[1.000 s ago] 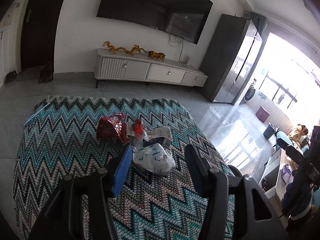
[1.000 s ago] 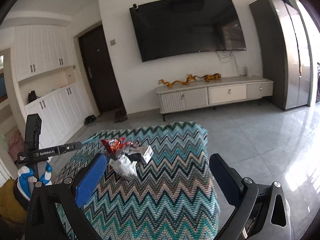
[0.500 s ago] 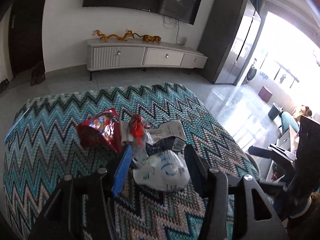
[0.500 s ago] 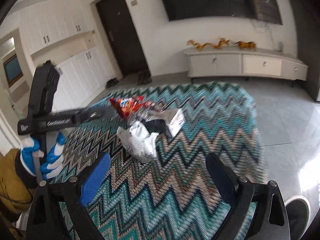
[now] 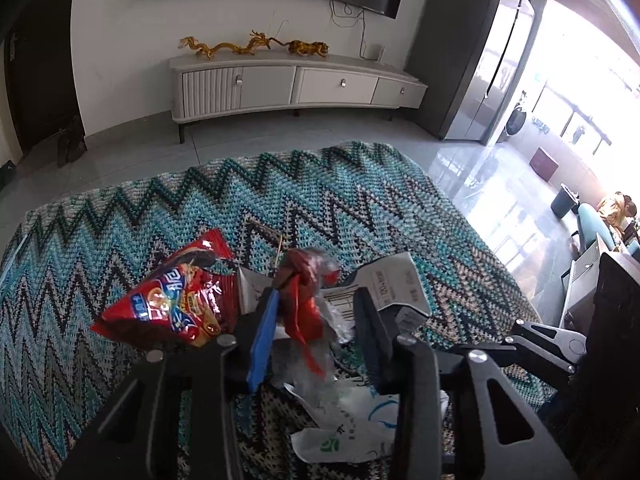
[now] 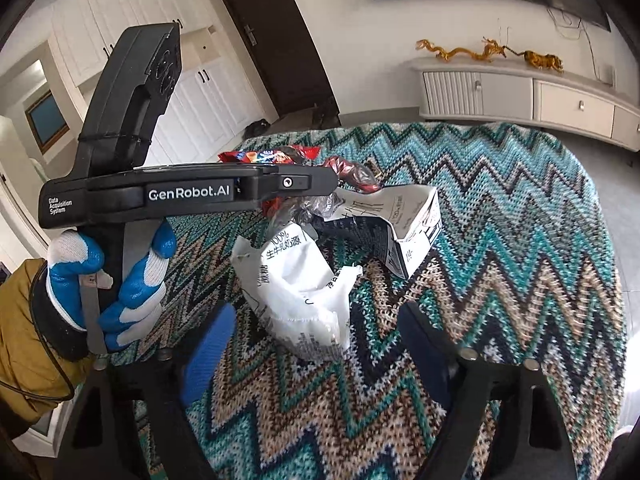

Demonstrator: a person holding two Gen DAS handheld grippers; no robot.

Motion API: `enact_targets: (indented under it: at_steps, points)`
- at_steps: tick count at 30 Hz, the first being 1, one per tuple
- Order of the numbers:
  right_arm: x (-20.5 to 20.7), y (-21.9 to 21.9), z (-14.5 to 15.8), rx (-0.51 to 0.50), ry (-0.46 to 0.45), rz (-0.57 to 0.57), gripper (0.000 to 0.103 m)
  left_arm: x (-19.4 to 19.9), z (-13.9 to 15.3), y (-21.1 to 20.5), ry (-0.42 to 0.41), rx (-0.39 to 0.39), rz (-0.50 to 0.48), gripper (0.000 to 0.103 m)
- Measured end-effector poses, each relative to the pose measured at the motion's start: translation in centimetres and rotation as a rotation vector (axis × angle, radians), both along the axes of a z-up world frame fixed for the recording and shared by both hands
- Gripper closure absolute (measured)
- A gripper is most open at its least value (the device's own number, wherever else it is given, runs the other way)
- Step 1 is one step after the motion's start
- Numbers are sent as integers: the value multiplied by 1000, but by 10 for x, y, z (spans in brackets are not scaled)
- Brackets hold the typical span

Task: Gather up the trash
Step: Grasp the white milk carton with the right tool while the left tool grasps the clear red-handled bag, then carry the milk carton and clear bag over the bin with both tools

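**Two grippers, one heap of trash**

Left gripper (image 5: pixel 316 320) is nearer, released, its fingers straddling the red wrapper (image 5: pixel 302 300) on the rug (image 5: pixel 120 220). Right gripper (image 6: pixel 316 344), also released, has the white bag (image 6: pixel 296 292) dead ahead.

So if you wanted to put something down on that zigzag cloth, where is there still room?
The zigzag cloth is bare to the right of the printed paper carton, and along its far edge toward the TV cabinet. Another bare stretch lies left of the red snack bag. The middle is crowded: snack bag, red-and-clear wrapper, carton and white pouch lie bunched together.
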State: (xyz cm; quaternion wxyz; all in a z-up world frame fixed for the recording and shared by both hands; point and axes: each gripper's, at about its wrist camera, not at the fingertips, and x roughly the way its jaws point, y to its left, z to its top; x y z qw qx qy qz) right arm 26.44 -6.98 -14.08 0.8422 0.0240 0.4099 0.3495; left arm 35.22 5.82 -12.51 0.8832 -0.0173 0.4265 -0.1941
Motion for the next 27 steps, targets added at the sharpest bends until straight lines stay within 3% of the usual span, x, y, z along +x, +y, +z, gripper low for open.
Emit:
enact_targets:
  at_steps: [5, 8, 12, 27]
  points:
    - [5, 6, -9, -1, 25, 15, 45, 3, -8, 2, 21, -15, 8, 84]
    - [3, 12, -11, -5, 31, 31, 63, 1, -8, 4, 20, -33, 9, 89]
    - [-6, 16, -9, -6, 26, 48, 71, -9, 0, 6, -1, -48, 12, 92]
    - [-82, -32, 37, 64, -18, -78, 73, -93, 59, 43, -117, -128, 60, 92]
